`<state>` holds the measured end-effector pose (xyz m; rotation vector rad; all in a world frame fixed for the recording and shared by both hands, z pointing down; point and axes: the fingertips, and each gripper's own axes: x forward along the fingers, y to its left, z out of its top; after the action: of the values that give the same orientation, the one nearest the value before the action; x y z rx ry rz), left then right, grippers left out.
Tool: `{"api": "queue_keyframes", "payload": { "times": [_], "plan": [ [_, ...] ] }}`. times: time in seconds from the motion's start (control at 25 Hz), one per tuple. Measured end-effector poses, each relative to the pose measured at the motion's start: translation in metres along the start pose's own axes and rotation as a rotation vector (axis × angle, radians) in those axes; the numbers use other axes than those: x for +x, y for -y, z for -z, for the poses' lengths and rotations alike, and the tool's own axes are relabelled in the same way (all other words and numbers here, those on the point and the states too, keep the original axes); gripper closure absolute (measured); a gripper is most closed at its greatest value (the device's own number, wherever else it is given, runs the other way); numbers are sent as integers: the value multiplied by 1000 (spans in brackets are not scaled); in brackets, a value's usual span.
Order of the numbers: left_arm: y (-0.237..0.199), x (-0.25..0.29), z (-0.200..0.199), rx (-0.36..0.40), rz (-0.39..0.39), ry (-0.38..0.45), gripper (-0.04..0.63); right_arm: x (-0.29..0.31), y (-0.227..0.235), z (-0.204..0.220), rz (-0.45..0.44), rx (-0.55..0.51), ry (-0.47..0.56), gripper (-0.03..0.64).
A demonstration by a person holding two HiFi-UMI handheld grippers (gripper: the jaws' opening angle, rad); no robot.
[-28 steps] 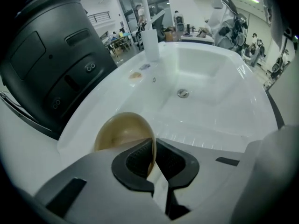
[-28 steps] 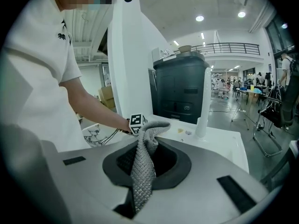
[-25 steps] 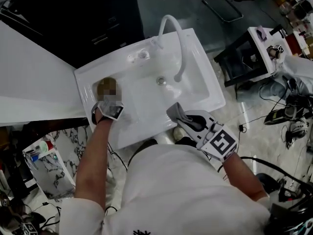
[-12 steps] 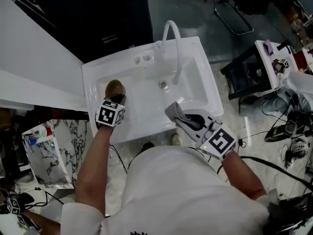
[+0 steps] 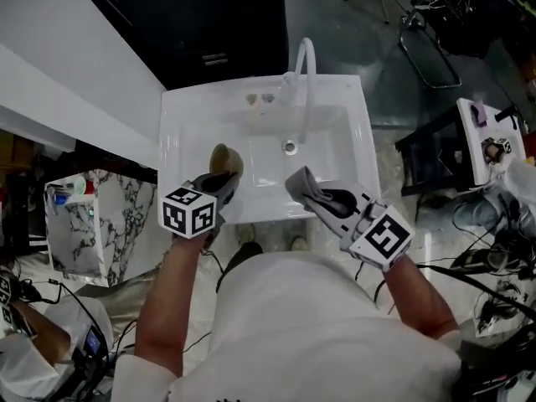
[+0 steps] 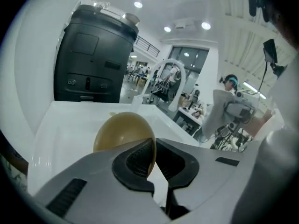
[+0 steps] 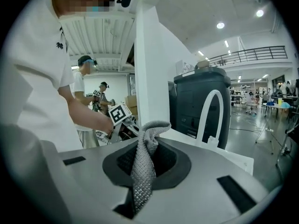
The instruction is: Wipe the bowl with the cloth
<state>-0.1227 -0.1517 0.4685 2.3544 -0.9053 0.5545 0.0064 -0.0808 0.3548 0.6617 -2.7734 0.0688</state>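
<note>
Left hand-held gripper (image 6: 154, 149) is clenched on the brown bowl (image 6: 119, 132), the rim pinched thin between the pads. The bowl is tipped up on edge over the front left part of the white sink (image 5: 180, 111). On the other side, the right hand-held gripper (image 7: 148, 148) is grasping the grey cloth (image 7: 140, 181), a bunched strip squeezed between the jaws, its end poking out past the tips. From the head view, the cloth sits above the sink's front edge, just right of the bowl and apart from it. The white faucet (image 5: 303, 74) arches over the basin behind both
</note>
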Motion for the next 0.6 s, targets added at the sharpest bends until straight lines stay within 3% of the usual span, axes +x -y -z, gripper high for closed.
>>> {"api": "queue_keyframes", "payload": {
  "times": [0.2, 0.6],
  "plan": [
    [58, -12, -4, -56, 64, 86, 580, -12, -4, -6, -69, -17, 52, 588],
    [147, -15, -4, -116, 228, 139, 580, -22, -29, -20, -198, -69, 121, 589]
  ]
}}
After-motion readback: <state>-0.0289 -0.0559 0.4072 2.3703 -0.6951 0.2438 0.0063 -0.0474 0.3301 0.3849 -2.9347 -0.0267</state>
